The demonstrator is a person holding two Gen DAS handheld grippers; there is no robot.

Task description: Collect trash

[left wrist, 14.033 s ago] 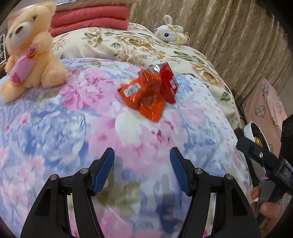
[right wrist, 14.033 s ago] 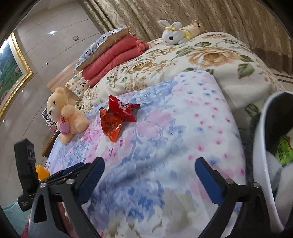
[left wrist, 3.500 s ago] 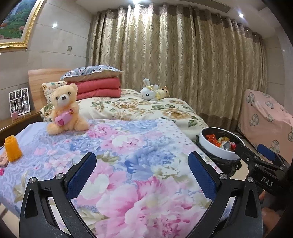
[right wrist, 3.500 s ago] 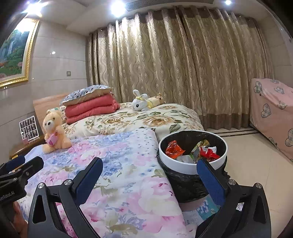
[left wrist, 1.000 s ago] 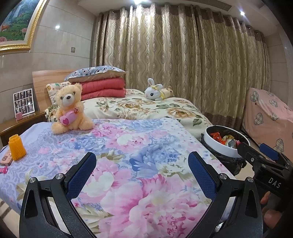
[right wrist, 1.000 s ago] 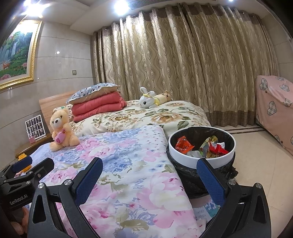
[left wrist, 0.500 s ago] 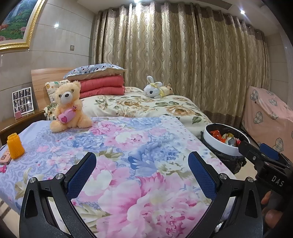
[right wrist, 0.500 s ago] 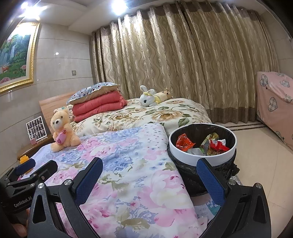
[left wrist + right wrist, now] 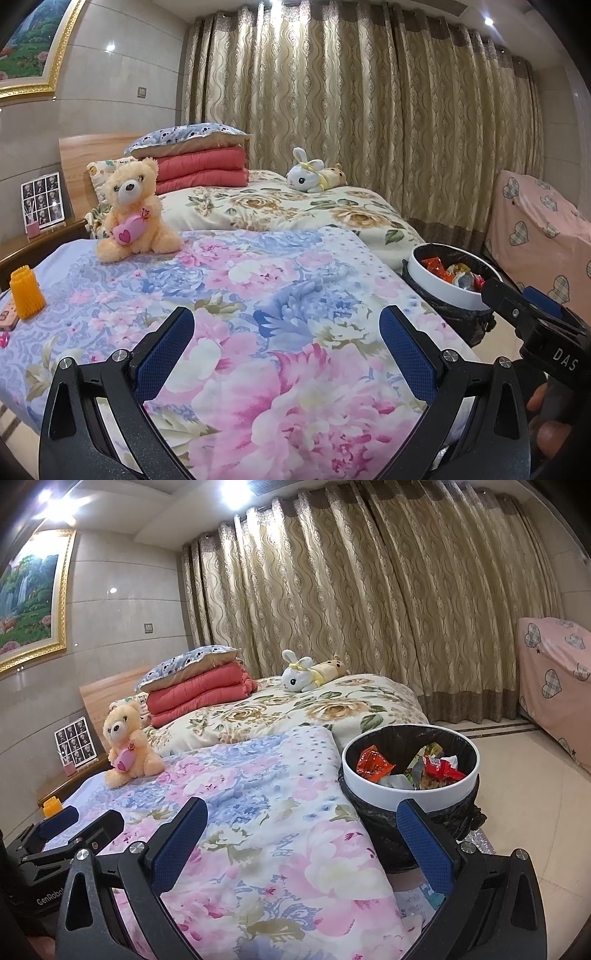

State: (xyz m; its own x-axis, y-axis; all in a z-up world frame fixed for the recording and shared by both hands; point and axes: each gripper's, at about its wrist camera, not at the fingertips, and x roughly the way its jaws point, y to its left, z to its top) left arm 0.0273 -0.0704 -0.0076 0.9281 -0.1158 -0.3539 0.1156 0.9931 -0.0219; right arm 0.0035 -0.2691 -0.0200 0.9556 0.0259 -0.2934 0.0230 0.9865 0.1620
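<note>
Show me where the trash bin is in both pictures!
Left wrist view: the trash bin sits at the right, beside the bed's edge, partly behind the right claw.
Right wrist view: the trash bin sits right of centre, on the floor against the bed, wrappers inside.
Shared landmark: the teddy bear sitting on the floral blanket, left of the bin in both.

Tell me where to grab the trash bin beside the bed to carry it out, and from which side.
Pinch the trash bin's white rim from above, one finger inside. It stands upright with an open mouth; the near, bed-side arc shows bare liner, wrappers sitting further in.
</note>
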